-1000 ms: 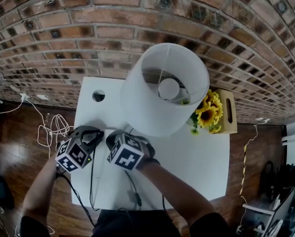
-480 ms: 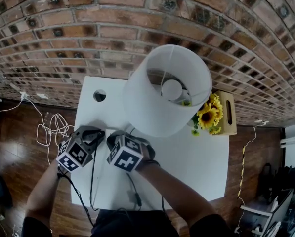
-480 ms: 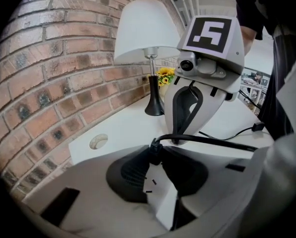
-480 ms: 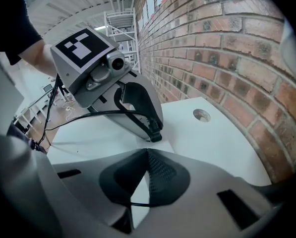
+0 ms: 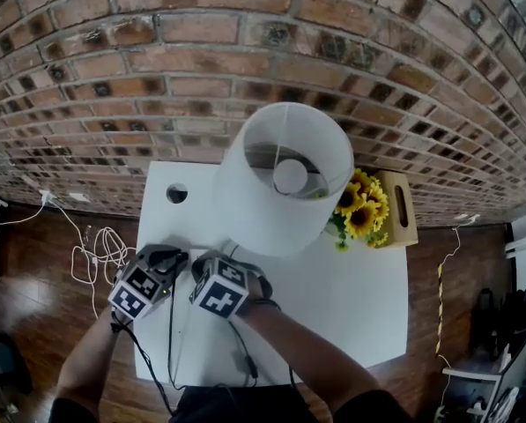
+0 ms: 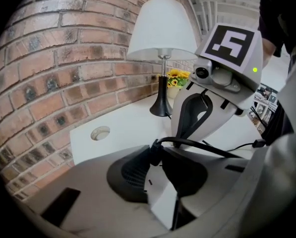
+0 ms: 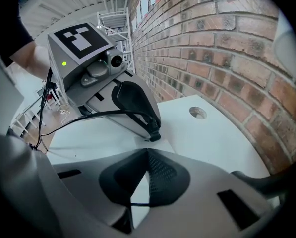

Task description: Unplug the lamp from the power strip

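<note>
Cable loops lie on the wooden floor at far left, beside a white table set against a brick wall. A round hole pierces the table's far left corner. Nearer the person, the left gripper points obliquely down at the tabletop. Its own view shows the jaws partly closed, the pads pinching a black plug at their tips. The lamp's cord leaves this plug and trails off across the table towards the person. The plug stands on a small white block, the visible end of the power strip, which lies on the table between the two grippers (whether the prongs are seated cannot be made out). The right gripper sits just beside the left one, the two almost tip to tip. Its pads meet at the tips and grip nothing that can be seen, and they end just short of the white block. A white sliver and a thin dark line cross the gap nearer the camera, and neither can be identified. The lamp, with a white drum shade on a slim dark stem and flared base, stands upright towards the wall, right of both grippers. Sunflowers show just beyond its shade, next to a wooden box at the table's far right corner.
</note>
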`<state>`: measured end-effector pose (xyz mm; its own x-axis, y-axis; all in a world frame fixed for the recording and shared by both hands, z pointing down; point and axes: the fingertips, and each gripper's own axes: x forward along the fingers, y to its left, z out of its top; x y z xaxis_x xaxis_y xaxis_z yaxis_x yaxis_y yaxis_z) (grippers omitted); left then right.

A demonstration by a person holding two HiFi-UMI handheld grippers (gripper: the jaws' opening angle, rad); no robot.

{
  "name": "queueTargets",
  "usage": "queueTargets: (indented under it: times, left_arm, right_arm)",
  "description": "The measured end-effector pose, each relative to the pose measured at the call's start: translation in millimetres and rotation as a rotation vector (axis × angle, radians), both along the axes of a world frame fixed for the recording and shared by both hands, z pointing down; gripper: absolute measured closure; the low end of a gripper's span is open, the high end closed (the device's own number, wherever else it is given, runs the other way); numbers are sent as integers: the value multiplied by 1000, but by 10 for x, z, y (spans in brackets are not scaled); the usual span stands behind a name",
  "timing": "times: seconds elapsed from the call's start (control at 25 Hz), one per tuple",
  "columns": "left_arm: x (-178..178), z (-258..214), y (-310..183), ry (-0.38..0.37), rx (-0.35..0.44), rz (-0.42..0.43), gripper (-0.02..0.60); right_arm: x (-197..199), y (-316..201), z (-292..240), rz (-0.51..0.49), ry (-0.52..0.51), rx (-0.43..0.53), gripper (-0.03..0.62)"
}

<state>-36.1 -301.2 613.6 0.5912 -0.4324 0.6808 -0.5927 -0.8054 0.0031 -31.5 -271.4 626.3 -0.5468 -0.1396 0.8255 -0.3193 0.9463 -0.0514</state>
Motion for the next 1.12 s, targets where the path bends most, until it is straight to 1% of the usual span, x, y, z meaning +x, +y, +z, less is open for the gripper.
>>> queueTargets:
  times: [0.08, 0.24, 0.32, 0.4, 0.44, 0.6, 0.76, 0.84, 0.92, 0.96, 1.0, 1.04, 1.12]
  left_arm:
    - [2, -6, -8, -12, -9, -8, 482]
    - [1, -19, -13, -18, -1, -20, 482]
    - [-6, -18, -15, -4, -24, -50, 482]
    - [-16, -26, -25, 30, -62, -93, 482]
    - [-18, -33, -26, 38, -68, -103, 482]
    - [-13, -52, -27, 25, -53, -96, 483]
    - [-5, -52, -2, 31, -61, -119, 483]
    - [-7, -65, 1, 8, -33, -107, 483]
    - [-14, -79, 17, -60, 30, -50, 485]
    - [-20, -70, 40, -94, 53, -23, 485]
    - [-25, -55, 61, -112, 61, -10, 485]
    - [-27, -40, 69, -110, 57, -13, 485]
    - [-27, -37, 47, -73, 31, -46, 485]
  right_arm:
    - [4, -19, -4, 8, 0, -4, 605]
    - [9, -37, -15, 26, -13, -22, 605]
    - [4, -36, -16, 22, -3, -14, 605]
    - [-3, -33, -10, 12, 14, 0, 605]
    - [-3, -30, -9, 13, 14, -1, 605]
    - [4, -29, -18, 24, -2, -11, 605]
    - [19, -13, -23, 58, -24, -45, 606]
    - [16, -15, -27, 70, -36, -58, 605]
    - [5, -15, -43, 78, -54, -80, 606]
    - [3, -10, -52, 81, -63, -86, 606]
    - [6, -8, -59, 85, -69, -83, 606]
    - [11, -8, -62, 89, -71, -74, 606]
    - [15, -21, -56, 102, -69, -66, 606]
